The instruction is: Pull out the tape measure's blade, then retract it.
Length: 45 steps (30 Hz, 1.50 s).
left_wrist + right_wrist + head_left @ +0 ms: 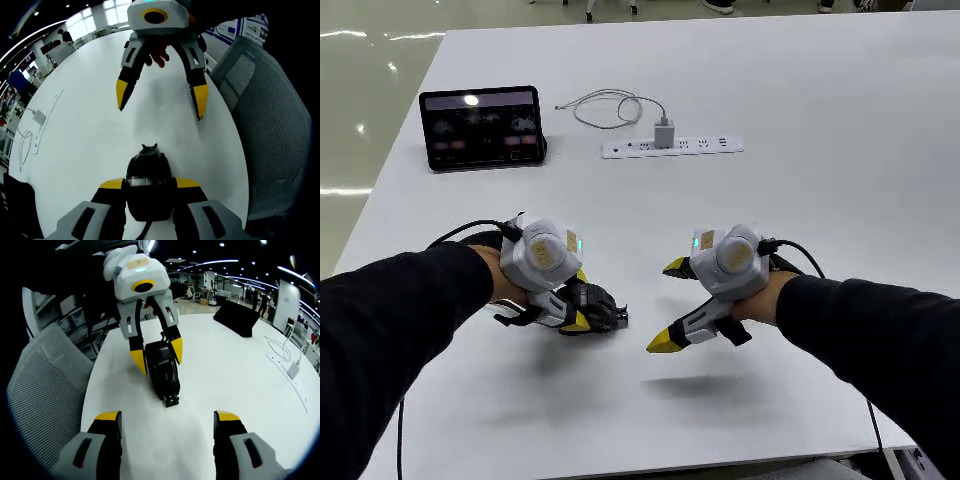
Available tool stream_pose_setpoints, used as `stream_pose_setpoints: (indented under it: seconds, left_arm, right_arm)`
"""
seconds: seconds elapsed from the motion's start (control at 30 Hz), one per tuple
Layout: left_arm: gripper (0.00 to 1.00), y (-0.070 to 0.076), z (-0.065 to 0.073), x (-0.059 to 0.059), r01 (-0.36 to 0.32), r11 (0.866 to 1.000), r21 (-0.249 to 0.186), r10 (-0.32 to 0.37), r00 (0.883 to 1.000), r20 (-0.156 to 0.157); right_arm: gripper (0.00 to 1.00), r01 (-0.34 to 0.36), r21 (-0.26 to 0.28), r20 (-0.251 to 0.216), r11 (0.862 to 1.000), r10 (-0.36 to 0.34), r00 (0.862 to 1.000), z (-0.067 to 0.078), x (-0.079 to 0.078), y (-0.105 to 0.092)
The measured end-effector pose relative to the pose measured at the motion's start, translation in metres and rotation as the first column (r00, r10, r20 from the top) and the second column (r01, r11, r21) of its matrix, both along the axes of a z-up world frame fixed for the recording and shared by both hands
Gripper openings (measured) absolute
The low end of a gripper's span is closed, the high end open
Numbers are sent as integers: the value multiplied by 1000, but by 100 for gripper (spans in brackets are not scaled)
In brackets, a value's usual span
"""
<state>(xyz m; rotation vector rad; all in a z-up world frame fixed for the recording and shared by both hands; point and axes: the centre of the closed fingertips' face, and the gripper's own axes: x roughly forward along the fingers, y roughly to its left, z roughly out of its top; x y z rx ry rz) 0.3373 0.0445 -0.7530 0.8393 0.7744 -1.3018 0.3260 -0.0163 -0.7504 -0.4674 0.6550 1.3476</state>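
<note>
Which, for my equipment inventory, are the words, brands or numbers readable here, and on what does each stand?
No text can be read for certain.
Tablet screen: tiles and icons, too blurred to read.
Tape measure: black case, no legible label.
Power strip: no legible marking.
Blue-and-white sign in the left gripper view: too small to read.
</note>
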Motion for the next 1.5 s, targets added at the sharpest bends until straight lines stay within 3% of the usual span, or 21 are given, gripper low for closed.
stream_pose_setpoints:
  seconds: [0.1,0.17,0.3,0.47,0.6,0.73,0.8,0.9,1.1,1.13,1.23,1.33,1.37,1.43,1.5]
  left_arm:
    - [32,0,-1,0,-4,1000,-13,4,1000,-8]
    - [31,-1,-1,-1,0,1000,-19,0,1000,-3]
    - [31,-1,-1,-1,-12,1000,-23,12,1000,-6]
    - [31,-1,0,-3,-14,1000,-26,14,1000,3]
    - [31,-1,0,-2,-34,998,-45,34,999,-6]
    - [31,-1,0,-2,-33,999,-42,33,999,-11]
    - [31,-1,0,-2,-34,998,-43,34,999,-14]
    - [31,-1,0,-1,-40,998,-48,39,999,-18]
    - [31,-1,0,0,-40,998,-42,39,999,-23]
    - [31,0,0,0,-37,998,-45,36,999,-24]
    - [31,0,1,0,-36,997,-67,34,999,-37]
    - [31,-2,1,-2,-24,998,-50,23,999,-28]
    - [31,-1,1,-2,-25,999,-47,23,999,-27]
    - [31,1,1,-1,-26,999,-43,25,999,-29]
    - [31,1,1,-2,-30,998,-46,28,999,-33]
  right_arm:
    - [66,-38,-20,22,999,39,999,-3,0,11]
    - [57,-84,-52,53,995,87,995,-8,2,15]
    - [46,-108,-78,37,991,111,993,-16,-1,21]
    - [30,-117,-103,53,988,123,991,-22,6,30]
    - [28,-174,-167,66,970,187,980,-30,6,31]
    - [23,-176,-171,67,969,190,980,-33,9,37]
    - [20,-202,-186,111,962,225,968,-33,11,39]
    - [15,-219,-211,91,953,242,966,-39,9,39]
    - [13,-245,-231,103,942,274,956,-41,8,40]
    - [13,-237,-231,90,944,263,961,-41,8,40]
    - [13,-252,-240,87,937,279,956,-41,7,40]
    - [12,-266,-262,78,928,295,952,-42,6,40]
    - [12,-267,-260,79,928,296,952,-43,7,40]
    - [10,-242,-246,43,939,260,965,-42,7,38]
    - [10,-261,-258,59,930,285,957,-42,7,38]
